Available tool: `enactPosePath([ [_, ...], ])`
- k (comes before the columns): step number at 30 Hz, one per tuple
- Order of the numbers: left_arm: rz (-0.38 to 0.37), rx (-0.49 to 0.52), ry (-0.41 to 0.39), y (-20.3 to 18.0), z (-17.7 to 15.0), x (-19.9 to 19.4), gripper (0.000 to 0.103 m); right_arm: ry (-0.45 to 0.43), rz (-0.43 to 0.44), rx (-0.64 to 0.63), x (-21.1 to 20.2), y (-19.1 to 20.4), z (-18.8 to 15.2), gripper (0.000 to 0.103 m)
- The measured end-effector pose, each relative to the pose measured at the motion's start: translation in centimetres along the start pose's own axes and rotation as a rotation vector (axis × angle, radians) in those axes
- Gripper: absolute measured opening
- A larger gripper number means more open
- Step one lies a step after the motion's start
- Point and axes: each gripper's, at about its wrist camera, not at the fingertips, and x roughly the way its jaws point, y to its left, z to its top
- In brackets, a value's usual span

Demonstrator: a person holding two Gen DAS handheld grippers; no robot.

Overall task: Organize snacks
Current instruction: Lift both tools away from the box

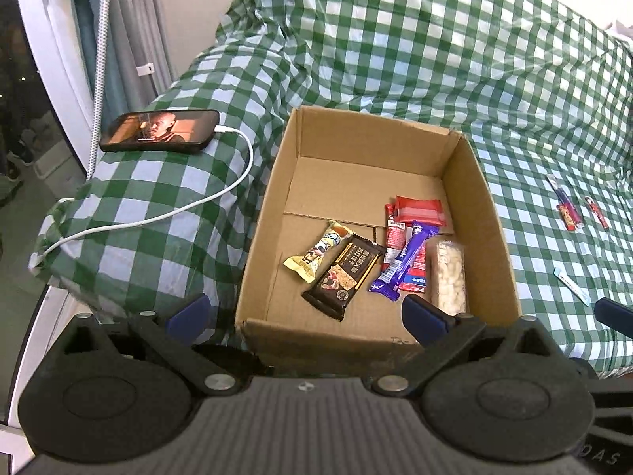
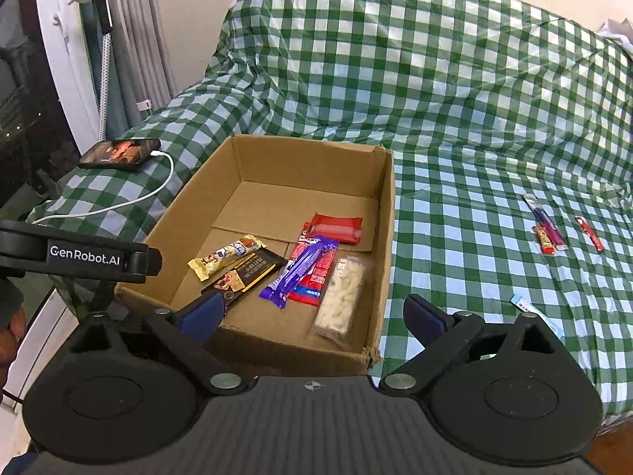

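Cardboard box (image 2: 385, 213) holds snack bars (image 2: 300, 271), grippers empty.

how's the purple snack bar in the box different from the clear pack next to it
The purple snack bar has an opaque glossy wrapper; the clear pack shows pale, whitish pieces inside. The purple snack bar is slimmer and lies on top of a red packet; the clear pack is broader and lies on the box floor by the right wall. Both are long, lie flat and point roughly the same way.
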Motion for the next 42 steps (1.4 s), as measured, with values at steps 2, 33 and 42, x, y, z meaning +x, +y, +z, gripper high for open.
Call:
enactPosePath([
  [2, 0.003, 0.001, -0.01, -0.1, -0.4, -0.7, 0.103, -0.016, -0.002, 0.005, -0.7, -0.1, -0.2, 0.098],
  [33, -0.04, 0.049, -0.134, -2.3, -1.8, -6.9, 0.103, -0.18, -0.016, 0.02, -7.4, -0.5, -2.1, 0.101],
  [42, -0.026, 0.11, -0.11, -5.6, -1.3, -6.3, 0.103, -0.186, -0.034, 0.109, -7.2, -3.6, -2.6, 0.102],
])
